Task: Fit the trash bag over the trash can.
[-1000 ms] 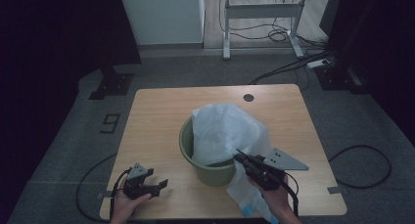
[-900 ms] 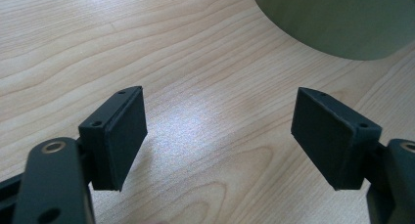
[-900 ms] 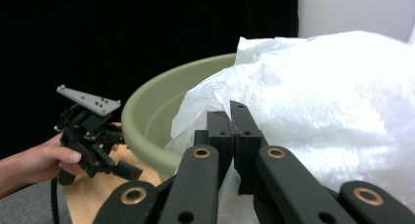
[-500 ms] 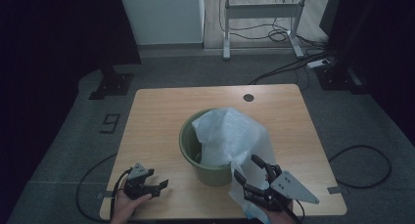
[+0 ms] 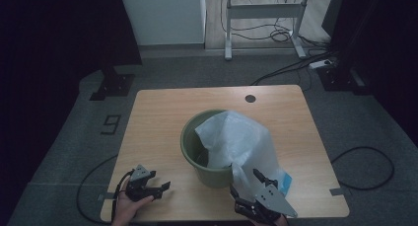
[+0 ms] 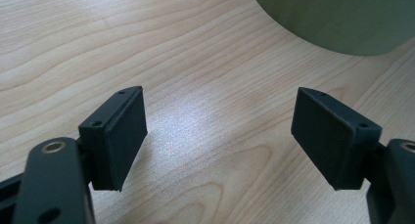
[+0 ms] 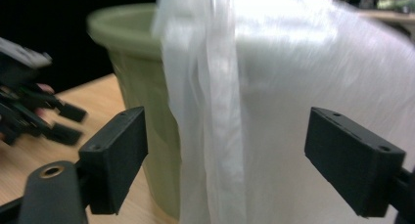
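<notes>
Presently, item one: right gripper (image 5: 248, 186), at the near right edge of the table (image 5: 162, 117), jaws spread wide and having just been opening; nothing is pinched between its pads (image 7: 116, 158), though a hanging fold of the white plastic bag (image 5: 240, 139) falls in the gap between them, seen close in the right gripper view (image 7: 274, 111).

Item two: left gripper (image 5: 158, 187), near left corner, jaws likewise apart over bare wood, holding nothing; its pads (image 6: 120, 136) face the lower wall of the green bucket (image 6: 337, 16).

Item three: white plastic bag, loose, part inside the green bucket (image 5: 190, 137) at table centre, part draped over the near right rim and down the outer wall to the tabletop.

Relation of note: the bag lies directly ahead of the right gripper, its hanging fold running roughly vertical. The right hand is plainly the nearer; the left stands well apart, across the bucket. A fresh grip on the fold looks the likely next step.
</notes>
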A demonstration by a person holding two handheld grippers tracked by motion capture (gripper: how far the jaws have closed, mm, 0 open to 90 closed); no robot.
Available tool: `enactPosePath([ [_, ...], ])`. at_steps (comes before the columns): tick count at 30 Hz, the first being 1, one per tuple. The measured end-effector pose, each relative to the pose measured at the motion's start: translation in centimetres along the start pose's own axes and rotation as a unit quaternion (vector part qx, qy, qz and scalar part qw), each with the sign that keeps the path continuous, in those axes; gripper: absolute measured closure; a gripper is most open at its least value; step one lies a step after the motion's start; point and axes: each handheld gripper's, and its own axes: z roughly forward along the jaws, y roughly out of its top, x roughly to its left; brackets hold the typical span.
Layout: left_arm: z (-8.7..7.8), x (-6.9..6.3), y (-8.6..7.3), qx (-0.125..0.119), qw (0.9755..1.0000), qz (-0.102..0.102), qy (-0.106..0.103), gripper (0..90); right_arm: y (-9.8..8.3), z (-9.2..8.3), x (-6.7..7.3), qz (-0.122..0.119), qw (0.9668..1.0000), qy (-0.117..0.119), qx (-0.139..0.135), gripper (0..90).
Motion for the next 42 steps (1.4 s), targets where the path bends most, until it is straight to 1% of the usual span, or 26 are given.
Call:
enactPosePath([
  [2, -0.1, 0.0, 0.0, -0.002, 1.0, 0.0, 0.001, 20.7, -0.4, 0.5, 0.0, -0.008, 0.9998, -0.014, 0.012, 24.3],
  [3, -0.2, 0.0, 0.1, -0.004, 1.0, 0.0, 0.001, 20.7, -0.6, 0.6, -0.1, -0.016, 0.9994, -0.027, 0.017, 28.6],
  [4, -0.3, -0.1, 0.2, -0.007, 1.0, -0.001, 0.001, 20.7, -0.8, 0.8, -0.3, -0.02, 0.9989, -0.036, 0.021, 33.8],
  [5, -0.4, -0.2, 0.3, -0.01, 0.9999, -0.001, 0.0, 20.7, -1.0, 0.8, -0.7, -0.016, 0.9989, -0.036, 0.025, 41.6],
  [6, -0.5, -0.3, 0.4, -0.015, 0.9999, -0.004, -0.003, 20.5, -1.2, 0.8, -1.1, -0.013, 0.999, -0.032, 0.028, 48.4],
  [9, -0.9, -0.6, 1.0, -0.03, 0.9994, -0.014, -0.012, 20.0, -1.3, 0.7, -2.6, -0.008, 0.9986, -0.041, 0.033, 65.9],
  [11, -1.3, -0.9, 1.4, -0.04, 0.9989, -0.018, -0.014, 20.1, -1.2, 0.5, -3.8, -0.003, 0.9981, -0.052, 0.034, 74.6],
  [13, -1.8, -1.1, 1.8, -0.051, 0.9984, -0.019, -0.017, 20.7, -0.9, 0.4, -5.1, -0.001, 0.9975, -0.062, 0.035, 81.2],
  [16, -2.5, -1.5, 2.7, -0.06, 0.9977, -0.022, -0.022, 22.5, 0.0, -0.1, -7.2, 0.005, 0.9965, -0.08, 0.024, 87.0],
  [19, -3.4, -1.9, 3.6, -0.07, 0.9971, -0.019, -0.02, 23.8, 1.4, -0.4, -8.9, 0.006, 0.9956, -0.094, 0.004, 88.7],
  [20, -3.8, -2.1, 3.9, -0.076, 0.9967, -0.021, -0.02, 24.4, 1.9, -0.5, -9.3, 0.005, 0.9952, -0.097, -0.001, 88.8],
  [21, -3.8, -2.1, 3.9, -0.076, 0.9967, -0.021, -0.02, 25.1, 2.5, -0.6, -9.7, 0.003, 0.9948, -0.102, -0.009, 88.9],
  [22, -4.5, -2.4, 4.5, -0.088, 0.9955, -0.027, -0.019, 27.1, 3.3, -0.7, -10.1, 0.002, 0.9944, -0.104, -0.018, 89.0],
  [25, -5.3, -2.9, 5.2, -0.101, 0.9944, -0.027, -0.01, 30.2, 4.9, -0.7, -10.7, -0.008, 0.9937, -0.104, -0.04, 89.0],
  [28, -6.1, -3.6, 6.0, -0.118, 0.9924, -0.032, -0.011, 30.5, 6.8, -0.6, -10.9, -0.009, 0.9934, -0.089, -0.073, 89.0],
  [30, -6.5, -4.0, 6.5, -0.126, 0.9914, -0.033, -0.012, 30.2, 7.8, -0.5, -10.8, -0.013, 0.9931, -0.079, -0.085, 89.0],
  [32, -6.9, -4.5, 7.1, -0.135, 0.9904, -0.029, -0.011, 30.1, 8.8, -0.3, -10.4, -0.019, 0.9925, -0.068, -0.099, 89.0],
  [35, -7.5, -5.4, 8.1, -0.145, 0.9893, -0.018, -0.012, 29.9, 10.0, 0.0, -9.4, -0.033, 0.992, -0.047, -0.113, 89.0],
  [39, -7.9, -6.2, 9.1, -0.156, 0.9876, -0.007, -0.014, 29.4, 11.0, 0.7, -7.4, -0.05, 0.9921, -0.012, -0.115, 89.0],
  [41, -8.0, -6.6, 9.5, -0.161, 0.9869, -0.003, -0.015, 29.2, 11.2, 1.2, -6.4, -0.061, 0.9923, 0.007, -0.108, 89.0],
  [42, -8.0, -6.6, 9.5, -0.161, 0.9869, -0.003, -0.015, 29.2, 11.1, 1.4, -5.9, -0.066, 0.9926, 0.018, -0.101, 89.0],
])
